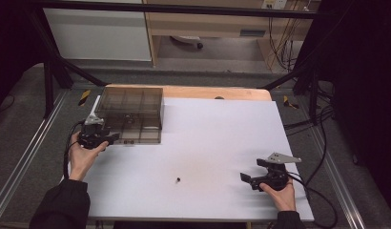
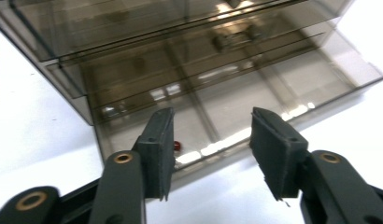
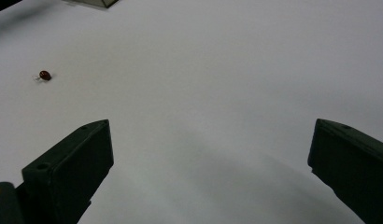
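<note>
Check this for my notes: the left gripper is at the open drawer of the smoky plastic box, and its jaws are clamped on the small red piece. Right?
Not quite. The left gripper is open and empty; the small red piece lies in the drawer beyond the jaws, as the left gripper view shows.

The left claw (image 2: 212,149), jaws apart, faces a smoky drawer (image 2: 236,107) holding a red bead (image 2: 177,146).

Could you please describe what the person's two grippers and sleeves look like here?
Both grippers are black with two flat black jaws. The left gripper has brass-coloured rivets and a pale plate on top; the right gripper carries a grey three-cornered plate. Black cables trail from each. The person wears dark long sleeves.
</note>
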### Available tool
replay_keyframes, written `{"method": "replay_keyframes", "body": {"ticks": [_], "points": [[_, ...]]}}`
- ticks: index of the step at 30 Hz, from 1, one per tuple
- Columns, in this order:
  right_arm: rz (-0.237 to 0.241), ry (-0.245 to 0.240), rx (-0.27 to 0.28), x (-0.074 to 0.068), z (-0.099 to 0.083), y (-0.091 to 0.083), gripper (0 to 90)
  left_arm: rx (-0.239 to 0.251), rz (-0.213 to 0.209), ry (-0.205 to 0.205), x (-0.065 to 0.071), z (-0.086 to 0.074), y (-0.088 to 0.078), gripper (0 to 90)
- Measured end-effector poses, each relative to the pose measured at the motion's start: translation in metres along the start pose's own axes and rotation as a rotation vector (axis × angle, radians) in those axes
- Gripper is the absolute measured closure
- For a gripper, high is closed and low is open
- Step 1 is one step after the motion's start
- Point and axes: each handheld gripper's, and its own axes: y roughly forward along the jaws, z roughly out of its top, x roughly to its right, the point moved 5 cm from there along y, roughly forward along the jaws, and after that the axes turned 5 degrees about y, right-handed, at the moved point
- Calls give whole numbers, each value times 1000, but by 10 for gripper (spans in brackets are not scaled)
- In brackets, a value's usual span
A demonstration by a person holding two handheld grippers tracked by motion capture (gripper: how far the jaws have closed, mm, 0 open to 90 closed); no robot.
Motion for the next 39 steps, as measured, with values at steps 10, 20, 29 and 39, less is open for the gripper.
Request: {"method": "replay_keyframes", "body": {"ticks": [10, 20, 29, 39], "points": [[-1, -2, -2, 0, 0, 0, 7, 43, -31, 33, 17, -3, -15, 294], [-1, -2, -3, 0, 0, 0, 6, 57, -87, 70, 41, -12, -24, 149], [-1, -2, -2, 0, 0, 0, 6, 56, -132, 116, 67, -16, -28, 100], [-1, -4, -2, 0, 0, 1, 7, 64, -178, 148, 96, -18, -25, 99]]}}
